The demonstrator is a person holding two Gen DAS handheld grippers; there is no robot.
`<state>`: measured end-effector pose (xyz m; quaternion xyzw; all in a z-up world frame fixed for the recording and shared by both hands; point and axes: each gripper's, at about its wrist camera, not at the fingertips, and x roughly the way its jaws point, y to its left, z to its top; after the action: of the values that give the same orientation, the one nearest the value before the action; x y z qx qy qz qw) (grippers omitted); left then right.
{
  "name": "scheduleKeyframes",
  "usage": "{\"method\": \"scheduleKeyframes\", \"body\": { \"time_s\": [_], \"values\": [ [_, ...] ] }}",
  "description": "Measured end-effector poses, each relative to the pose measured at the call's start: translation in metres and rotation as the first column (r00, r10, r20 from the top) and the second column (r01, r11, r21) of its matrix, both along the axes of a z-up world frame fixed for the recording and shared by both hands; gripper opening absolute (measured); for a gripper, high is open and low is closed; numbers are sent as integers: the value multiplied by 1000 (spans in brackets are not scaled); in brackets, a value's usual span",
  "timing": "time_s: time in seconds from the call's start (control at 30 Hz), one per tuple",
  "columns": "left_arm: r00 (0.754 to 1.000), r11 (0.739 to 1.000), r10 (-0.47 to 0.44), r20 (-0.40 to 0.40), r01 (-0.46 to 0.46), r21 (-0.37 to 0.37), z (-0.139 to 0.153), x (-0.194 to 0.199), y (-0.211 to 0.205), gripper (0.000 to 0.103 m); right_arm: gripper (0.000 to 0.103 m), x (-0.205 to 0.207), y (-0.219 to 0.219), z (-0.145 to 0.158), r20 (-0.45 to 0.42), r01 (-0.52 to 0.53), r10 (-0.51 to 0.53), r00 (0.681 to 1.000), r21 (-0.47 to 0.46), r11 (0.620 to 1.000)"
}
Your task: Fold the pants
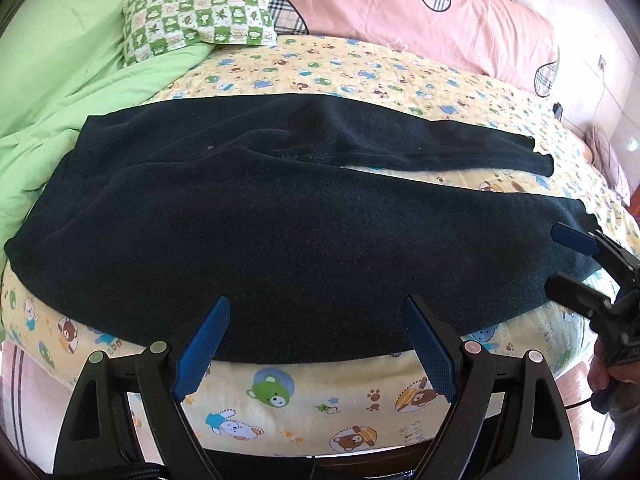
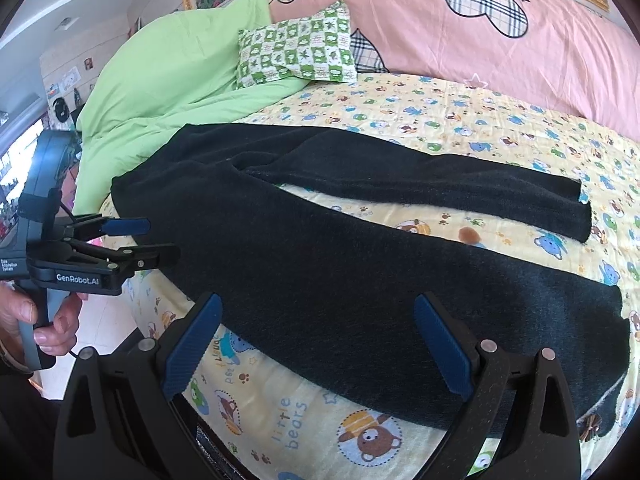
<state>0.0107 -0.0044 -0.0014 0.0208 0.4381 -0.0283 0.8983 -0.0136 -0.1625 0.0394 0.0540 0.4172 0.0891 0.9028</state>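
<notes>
Dark navy pants [image 1: 248, 216] lie spread flat on the bed, waistband to the left, both legs running right with a gap between them. In the right wrist view the pants [image 2: 360, 280] stretch diagonally, the near leg closest to me. My left gripper [image 1: 316, 312] is open, its blue pads hovering at the near edge of the near leg, holding nothing. My right gripper [image 2: 320, 312] is open too, above the lower part of the near leg. The right gripper [image 1: 560, 256] also shows at the right edge of the left wrist view, near the leg's hem. The left gripper [image 2: 160, 236] appears at the left, held by a hand.
The pants rest on a yellow bear-print bedsheet [image 1: 304, 396]. A green duvet [image 1: 60, 80] is bunched at the left, a green checked pillow [image 1: 200, 16] behind it, and a pink quilt [image 1: 420, 20] along the back. The bed's front edge runs just under my grippers.
</notes>
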Motion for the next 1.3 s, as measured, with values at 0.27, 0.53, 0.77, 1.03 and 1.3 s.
{"method": "scheduleKeyframes", "body": {
  "time_s": [0.27,0.53,0.77,1.03,1.3],
  "values": [
    [999,997,-33,9,33,67,6,18,-2,88,97,2,-26,3,-20,82,-81,997,71,994],
    [992,990,-125,21,123,65,22,54,-14,88,97,12,-63,18,-26,157,-155,988,133,979],
    [974,974,-225,2,225,18,34,104,-28,88,97,33,-104,33,-37,234,-231,972,133,963],
    [934,935,-355,-38,354,-32,44,173,-49,88,93,66,-166,36,-100,306,-293,951,162,938],
    [878,885,-466,-107,462,-57,34,242,-75,88,83,102,-215,24,-186,352,-326,927,130,927]
  ]
}}
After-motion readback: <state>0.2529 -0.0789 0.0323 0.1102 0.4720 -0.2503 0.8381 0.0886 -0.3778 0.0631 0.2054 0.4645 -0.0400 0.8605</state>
